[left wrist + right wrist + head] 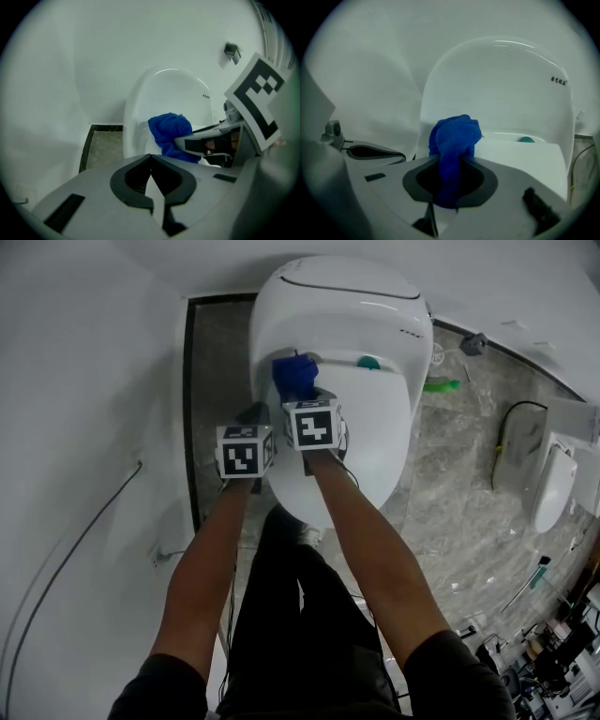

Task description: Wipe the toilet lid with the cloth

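1. My right gripper (449, 186) has its fingers clamped on the blue cloth (454, 133), held over the toilet lid (375, 432).
2. My left gripper (151, 179) sits alongside, fingers closed on nothing.

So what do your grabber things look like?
The left gripper and right gripper are pale grey, with dark-rimmed jaws. The left cube and right cube are white with black square markers. The sleeves are short and black.

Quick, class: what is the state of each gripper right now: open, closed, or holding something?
Left gripper: closed, nothing in it.
Right gripper: closed on the blue cloth.
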`<state>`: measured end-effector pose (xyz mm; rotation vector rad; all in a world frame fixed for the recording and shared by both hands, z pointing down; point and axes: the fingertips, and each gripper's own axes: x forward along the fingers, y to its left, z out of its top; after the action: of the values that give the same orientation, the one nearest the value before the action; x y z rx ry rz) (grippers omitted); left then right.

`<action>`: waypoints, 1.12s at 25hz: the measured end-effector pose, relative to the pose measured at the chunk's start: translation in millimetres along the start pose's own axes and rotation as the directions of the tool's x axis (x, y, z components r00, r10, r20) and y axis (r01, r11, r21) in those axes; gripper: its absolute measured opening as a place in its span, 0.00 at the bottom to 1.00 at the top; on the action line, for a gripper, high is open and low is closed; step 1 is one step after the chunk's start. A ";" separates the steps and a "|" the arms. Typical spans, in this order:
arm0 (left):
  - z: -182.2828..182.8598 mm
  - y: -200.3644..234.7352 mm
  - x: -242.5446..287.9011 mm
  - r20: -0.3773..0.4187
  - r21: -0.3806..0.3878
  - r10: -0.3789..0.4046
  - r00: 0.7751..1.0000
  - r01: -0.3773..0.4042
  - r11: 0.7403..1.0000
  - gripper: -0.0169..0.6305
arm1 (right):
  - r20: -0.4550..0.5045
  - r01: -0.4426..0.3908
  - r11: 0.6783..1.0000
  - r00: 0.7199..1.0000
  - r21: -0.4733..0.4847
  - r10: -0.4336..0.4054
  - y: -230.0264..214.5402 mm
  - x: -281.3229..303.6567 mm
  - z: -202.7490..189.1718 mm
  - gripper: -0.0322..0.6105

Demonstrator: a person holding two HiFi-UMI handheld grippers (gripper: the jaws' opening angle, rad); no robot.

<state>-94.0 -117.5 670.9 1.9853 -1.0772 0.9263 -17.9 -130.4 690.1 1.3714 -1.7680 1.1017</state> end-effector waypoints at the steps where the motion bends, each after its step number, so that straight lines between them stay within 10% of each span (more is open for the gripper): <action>1: 1.7 -4.1 2.2 -0.006 0.008 -0.005 1.000 0.005 1.000 0.04 | 0.003 0.008 1.000 1.000 0.007 -0.008 -6.8 -2.3 -0.6 0.16; 21: 39.2 -167.5 54.7 -0.033 0.096 -0.195 0.980 0.198 0.976 0.04 | 0.019 0.253 0.953 0.966 0.166 -0.259 -218.1 -76.4 -51.8 0.16; 28: 33.4 -152.9 48.4 -0.008 0.103 -0.159 0.987 0.159 0.982 0.04 | 0.083 0.272 0.961 0.958 0.046 -0.275 -205.0 -95.3 -46.2 0.16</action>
<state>68.3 -99.3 659.0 2.1213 -0.8714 0.9125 204.1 -69.4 675.8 1.6517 -1.5653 0.9358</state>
